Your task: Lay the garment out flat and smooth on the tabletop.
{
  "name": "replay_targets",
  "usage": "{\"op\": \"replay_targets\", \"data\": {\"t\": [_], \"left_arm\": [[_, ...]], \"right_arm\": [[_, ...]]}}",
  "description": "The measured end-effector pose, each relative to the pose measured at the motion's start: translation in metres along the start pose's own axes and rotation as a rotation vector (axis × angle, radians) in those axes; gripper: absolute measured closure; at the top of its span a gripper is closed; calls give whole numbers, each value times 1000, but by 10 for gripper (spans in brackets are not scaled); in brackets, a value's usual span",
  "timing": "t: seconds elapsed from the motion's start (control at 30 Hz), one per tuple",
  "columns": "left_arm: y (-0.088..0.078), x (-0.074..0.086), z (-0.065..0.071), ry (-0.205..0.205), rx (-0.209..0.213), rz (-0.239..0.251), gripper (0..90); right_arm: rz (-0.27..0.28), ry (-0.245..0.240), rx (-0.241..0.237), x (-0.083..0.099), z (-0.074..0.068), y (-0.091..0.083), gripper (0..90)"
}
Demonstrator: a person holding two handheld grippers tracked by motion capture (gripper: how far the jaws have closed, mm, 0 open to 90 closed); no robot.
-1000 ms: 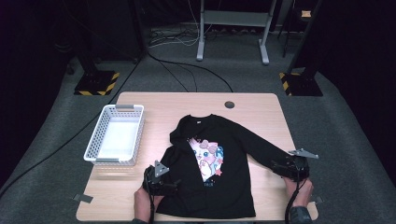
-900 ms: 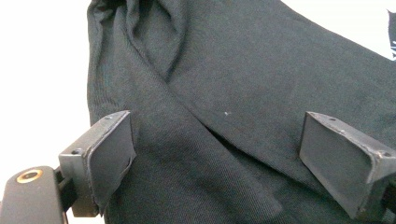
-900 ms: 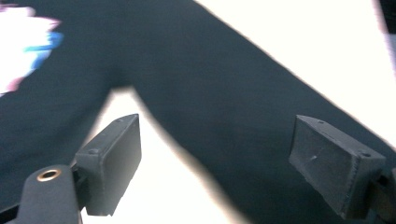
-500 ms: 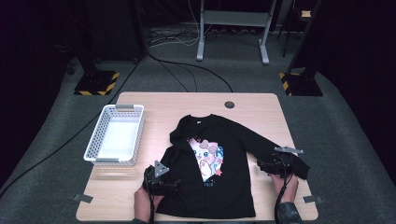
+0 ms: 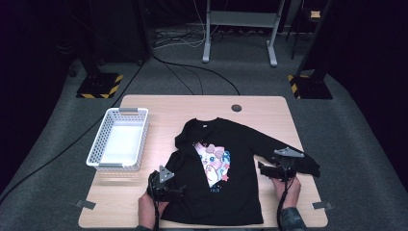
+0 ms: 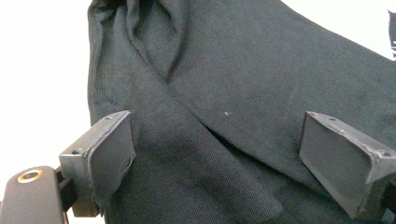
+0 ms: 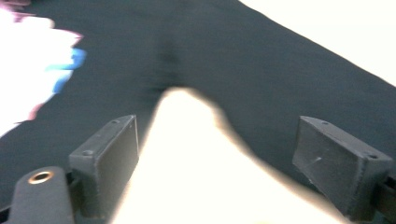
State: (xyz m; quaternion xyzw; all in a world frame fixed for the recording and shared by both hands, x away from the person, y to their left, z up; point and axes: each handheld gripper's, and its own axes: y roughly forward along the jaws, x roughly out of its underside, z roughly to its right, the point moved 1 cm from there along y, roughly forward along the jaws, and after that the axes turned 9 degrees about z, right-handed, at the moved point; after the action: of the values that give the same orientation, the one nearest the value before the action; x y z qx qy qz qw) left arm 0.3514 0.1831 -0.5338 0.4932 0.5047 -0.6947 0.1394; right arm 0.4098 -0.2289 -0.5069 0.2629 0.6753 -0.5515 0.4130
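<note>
A black long-sleeved shirt [image 5: 240,144] with a pink and white cartoon print [image 5: 214,161] lies face up on the wooden table [image 5: 159,108]. Its left sleeve is folded in over the body. My left gripper [image 5: 174,188] rests at that folded sleeve near the hem, open, with black cloth [image 6: 243,70] spread under its wide jaws [image 6: 215,154]. My right gripper [image 5: 263,169] hovers over the right sleeve, pointing at the body. Its jaws [image 7: 215,154] have just been opening and stand open, with nothing gripped: below them is a wedge of bare table [image 7: 196,154] between sleeve and body [image 7: 224,46].
A white perforated basket [image 5: 98,142] stands at the table's left, with nothing in it. A small dark disc [image 5: 235,108] sits near the far edge. Tape marks [image 5: 84,204] are at the front corners. Cables and stand legs lie on the floor behind.
My right gripper has moved left from the table's right edge in over the sleeve, toward the shirt's body. The left gripper and the shirt have stayed put.
</note>
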Motion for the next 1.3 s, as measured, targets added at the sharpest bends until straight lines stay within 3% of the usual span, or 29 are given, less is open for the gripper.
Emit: {"op": "replay_targets", "data": {"t": [0.07, 0.13, 0.23, 0.3, 0.5, 0.77, 0.9, 1.3], "left_arm": [[0, 0, 0, -1, -2, 1, 105], [0, 0, 1, 1, -3, 3, 107], [-1, 0, 2, 9, -9, 2, 109], [0, 0, 2, 5, -11, 5, 111], [2, -1, 7, 2, -10, 5, 111], [8, -6, 26, 12, -16, 5, 115], [13, -9, 35, -7, -18, 2, 115], [28, -20, 74, -16, -44, 5, 114]], "right_arm": [[-9, -31, -63, 3, -23, 2, 105], [-27, -70, -88, 6, -40, 9, 90], [-66, -122, -63, 9, -52, 22, 80], [-81, -126, -58, 12, -54, 29, 65], [-63, -97, -68, 17, -41, 25, 59], [-60, -86, -55, 20, -19, 18, 57], [-58, -73, -39, 22, -3, 13, 55], [-55, -41, 3, 27, 41, 1, 55]]}}
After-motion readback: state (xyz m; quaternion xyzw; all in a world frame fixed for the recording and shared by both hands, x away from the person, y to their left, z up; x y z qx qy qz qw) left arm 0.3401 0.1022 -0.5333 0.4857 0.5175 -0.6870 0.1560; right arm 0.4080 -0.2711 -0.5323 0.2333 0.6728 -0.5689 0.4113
